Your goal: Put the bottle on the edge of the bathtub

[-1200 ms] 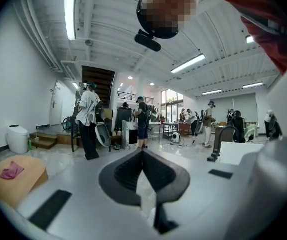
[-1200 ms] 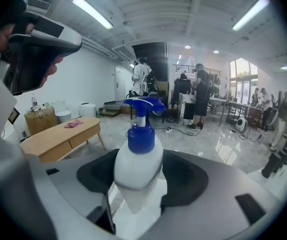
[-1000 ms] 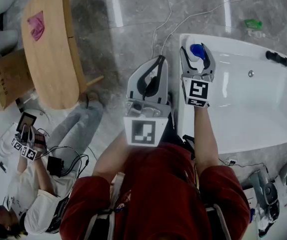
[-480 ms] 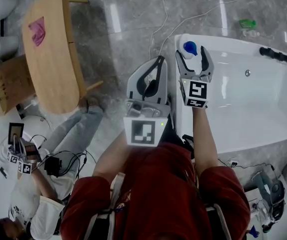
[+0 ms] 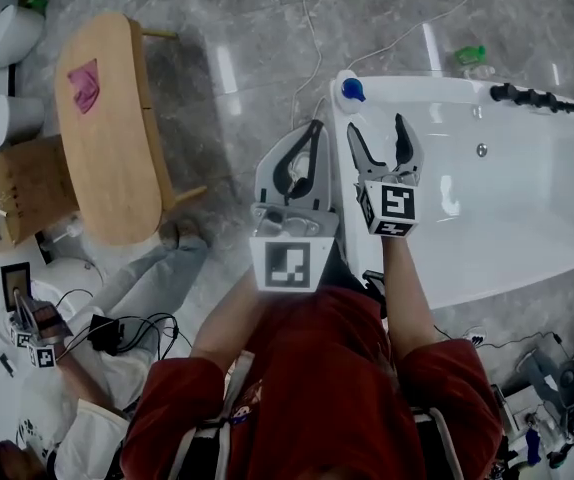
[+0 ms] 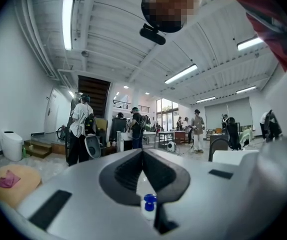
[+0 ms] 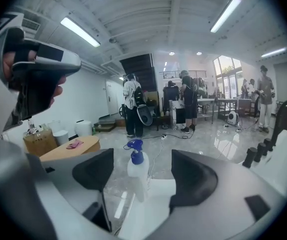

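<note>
Now my right gripper (image 5: 377, 128) has just been opening its jaws, nothing between them; the white spray bottle with blue head (image 5: 347, 90) stands just beyond on the white bathtub (image 5: 437, 88) rim, upper centre. My left gripper (image 5: 314, 128) has its jaws closed, empty.

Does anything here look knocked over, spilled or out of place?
Nothing stands out. The bottle stands upright on the corner of the bathtub, with no spill visible around it. It sits close to the rim's outer edge, so a knock might tip it off.
</note>
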Available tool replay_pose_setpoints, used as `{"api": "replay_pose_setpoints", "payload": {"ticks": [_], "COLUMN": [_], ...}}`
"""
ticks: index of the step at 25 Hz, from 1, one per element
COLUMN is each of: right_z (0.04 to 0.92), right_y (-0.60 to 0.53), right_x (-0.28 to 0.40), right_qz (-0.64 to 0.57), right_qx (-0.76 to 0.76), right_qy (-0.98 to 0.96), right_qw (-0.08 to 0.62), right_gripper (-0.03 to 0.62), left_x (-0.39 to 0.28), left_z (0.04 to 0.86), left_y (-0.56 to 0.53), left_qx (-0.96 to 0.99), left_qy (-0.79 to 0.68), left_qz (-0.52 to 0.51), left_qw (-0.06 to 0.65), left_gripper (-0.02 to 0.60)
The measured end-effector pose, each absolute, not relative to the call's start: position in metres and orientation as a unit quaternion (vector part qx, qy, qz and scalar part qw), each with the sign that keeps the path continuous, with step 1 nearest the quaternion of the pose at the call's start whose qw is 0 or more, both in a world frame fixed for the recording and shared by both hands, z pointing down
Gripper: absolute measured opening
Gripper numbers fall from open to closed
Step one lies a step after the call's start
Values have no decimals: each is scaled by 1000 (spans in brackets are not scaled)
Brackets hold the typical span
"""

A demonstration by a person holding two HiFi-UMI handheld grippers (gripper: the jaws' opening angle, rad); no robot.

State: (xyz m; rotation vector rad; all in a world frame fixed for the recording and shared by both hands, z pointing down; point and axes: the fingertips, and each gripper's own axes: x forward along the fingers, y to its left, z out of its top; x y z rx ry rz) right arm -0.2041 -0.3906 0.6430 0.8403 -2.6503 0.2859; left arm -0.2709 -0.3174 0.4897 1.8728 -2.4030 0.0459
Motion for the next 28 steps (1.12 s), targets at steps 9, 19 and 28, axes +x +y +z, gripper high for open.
{"api": "replay_pose_setpoints", "payload": {"ticks": [9,19,28], "right_z": [565,457,386], "right_y": [-360,-330,-310], "right_x": [-150,-93,-23], "right_qz": [44,12,5], "right_qx": [318,368,435], "right_qy": [-939,-929,-900], "right_qw": [124,50,28], "right_gripper": [353,353,353], "left_x": [-229,-189,-140], "left_z": [458,413,364], "left_y": [-294,-268,-248], "left_qx": [631,650,675], "left_qy": [-776,-760,-737], "left_qz": [10,1,-11], "left_qw": [21,-7,-35], "left_gripper": [17,15,15]}}
